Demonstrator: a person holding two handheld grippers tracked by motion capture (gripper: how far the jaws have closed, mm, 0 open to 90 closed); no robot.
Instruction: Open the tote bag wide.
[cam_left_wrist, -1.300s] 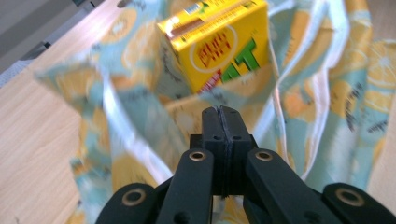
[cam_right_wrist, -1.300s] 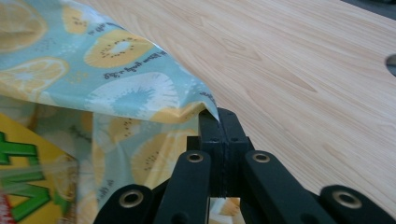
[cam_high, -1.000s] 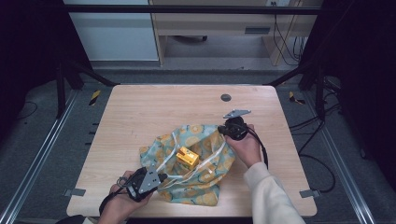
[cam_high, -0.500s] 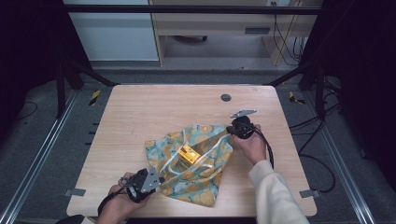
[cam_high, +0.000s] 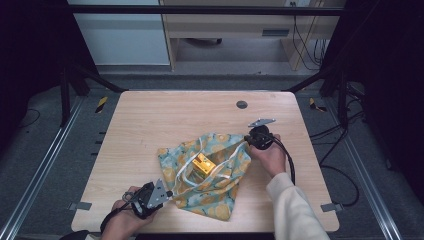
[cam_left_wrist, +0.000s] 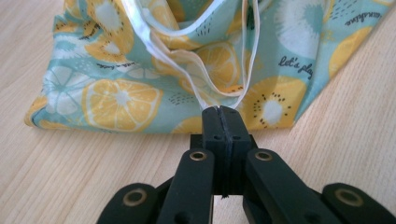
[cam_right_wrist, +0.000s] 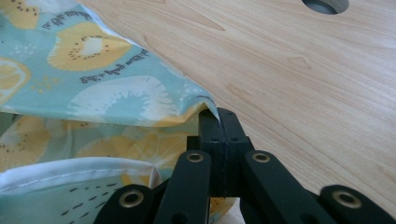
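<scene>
A teal drawstring bag (cam_high: 215, 186) printed with lemon and kiwi slices lies on the wooden table (cam_high: 165, 120), its mouth gaping. A small yellow box (cam_high: 202, 163) sits inside the mouth. My left gripper (cam_high: 168, 193) is at the bag's near left corner, shut on a loop of the white drawstring (cam_left_wrist: 205, 100) that runs back into the bag (cam_left_wrist: 116, 98). My right gripper (cam_high: 248, 140) is at the bag's far right corner. In the right gripper view its jaws are shut on the bag's folded hem (cam_right_wrist: 196, 105).
A round grey cable hole (cam_high: 241, 104) lies in the table behind the right gripper, also seen as the hole (cam_right_wrist: 325, 4) in the right gripper view. Bare wood surrounds the bag. The table's front edge runs just below the left hand (cam_high: 122, 225).
The right gripper has moved right, pulling the bag's corner with it. The bag has shifted right and stretched between the grippers. The left gripper has barely moved.
</scene>
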